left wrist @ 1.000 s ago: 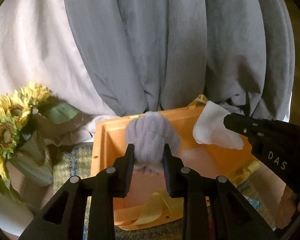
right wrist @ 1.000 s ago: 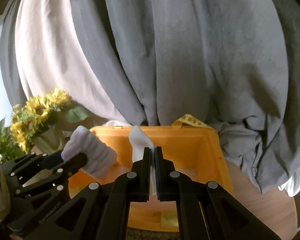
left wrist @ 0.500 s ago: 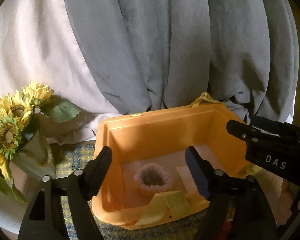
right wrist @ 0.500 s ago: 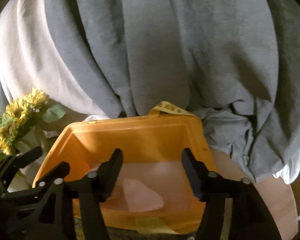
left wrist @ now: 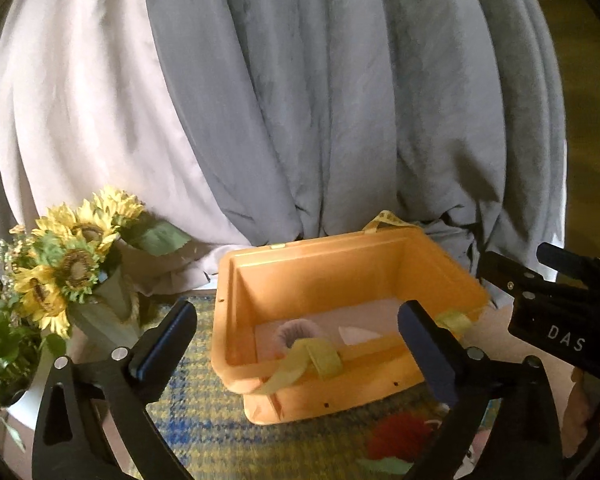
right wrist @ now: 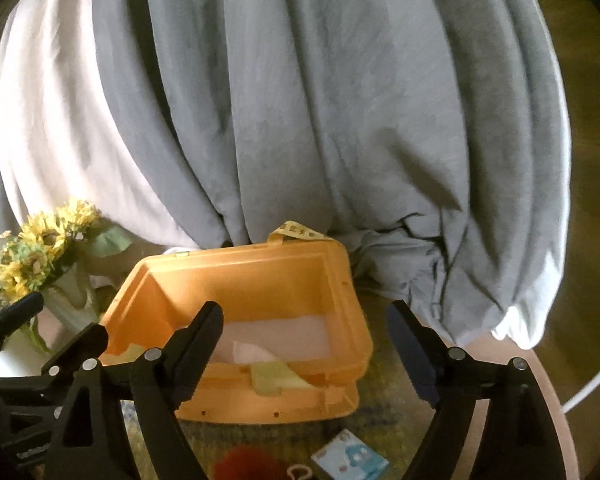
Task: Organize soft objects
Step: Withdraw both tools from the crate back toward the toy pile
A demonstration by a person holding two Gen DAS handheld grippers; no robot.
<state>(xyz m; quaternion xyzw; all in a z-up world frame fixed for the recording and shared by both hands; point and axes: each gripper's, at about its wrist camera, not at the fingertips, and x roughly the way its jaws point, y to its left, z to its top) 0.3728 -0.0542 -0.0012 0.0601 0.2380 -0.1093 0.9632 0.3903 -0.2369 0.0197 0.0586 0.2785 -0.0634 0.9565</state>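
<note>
Left gripper fingers were spread wide, holding nothing. The blue pads sat on either side of the orange bin, above its near rim. Right gripper fingers were likewise released and empty, also straddling the bin from above.

Bin contents: a fuzzy lavender scrunchie lay on the bin floor toward the near-left corner, partly hidden behind a yellow-green strap draped over the near wall. A white cloth piece lay on the floor just right of the scrunchie; can't tell if they touch. In the right wrist view the same white piece sat near the near wall, and the scrunchie was hidden behind the left finger. The bin floor looked pale pink. A second yellow strap stuck up at the far right corner of the bin.

The bin stood on a yellow-blue plaid mat. On the mat in front of the bin's near wall: a red fuzzy thing, partly hidden by the fingers, and a small blue-white packet to its right.

Left of the bin, off the mat's left edge: sunflowers in a wrapped bouquet. Grey curtain hung behind everything, with a white one to the left.
</note>
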